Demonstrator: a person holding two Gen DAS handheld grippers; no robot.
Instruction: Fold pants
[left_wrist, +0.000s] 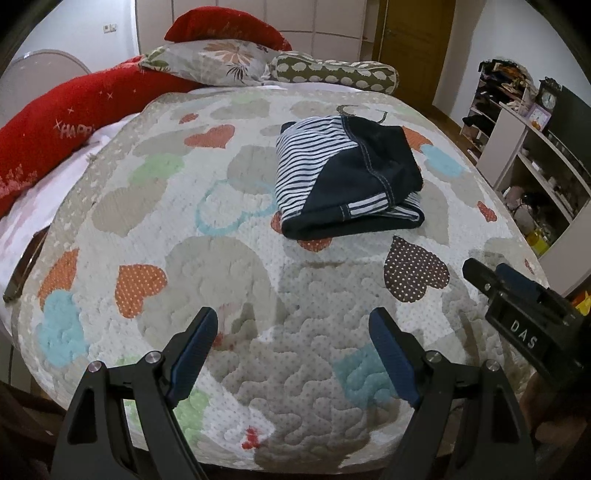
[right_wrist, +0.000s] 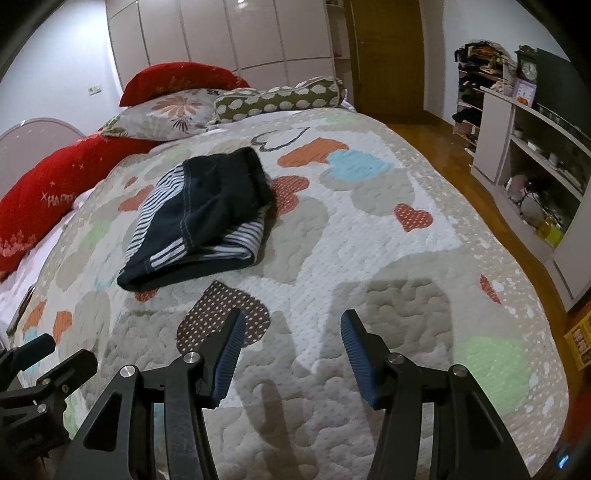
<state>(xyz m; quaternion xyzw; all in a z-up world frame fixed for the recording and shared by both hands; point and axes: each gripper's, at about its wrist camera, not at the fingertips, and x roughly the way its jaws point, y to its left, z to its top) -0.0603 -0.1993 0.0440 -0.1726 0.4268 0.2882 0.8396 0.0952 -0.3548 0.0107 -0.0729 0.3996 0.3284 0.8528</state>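
Bedding first: a white quilted bedspread (left_wrist: 288, 369) patched with grey, orange and blue hearts covers the whole bed, with 2 red pillows (left_wrist: 74, 118) and a floral cushion (left_wrist: 210, 61) stacked at the far end. Beyond the right edge stands a white open shelving unit (right_wrist: 524, 177) on a wooden floor.

Well ahead of both tools, near the middle of the bedspread, lies the task's item: a pair of dark navy pants with white-striped panels and pale stitching (left_wrist: 343, 177). It already sits as a compact, layered bundle, with a rounded fold edge facing the cameras (so the folding looks largely done, as a judgement).

Nearest are the 2 tools. The left gripper (left_wrist: 293, 328) hovers over bare quilt with its blue-padded fingers (left_wrist: 195, 354) spread wide and nothing between them. The right gripper (right_wrist: 291, 330) does the same, fingers apart and empty, above a brown dotted heart patch (right_wrist: 221, 317).

If 1 more fold or a tidy-up is intended, it would go best by bringing both grippers in low and level, 1 at each near corner of the bundle, and pinching all layers together rather than just the top one. Lifting evenly should keep the striped inner layers from sliding out on the right side, where they already peek from under the navy.
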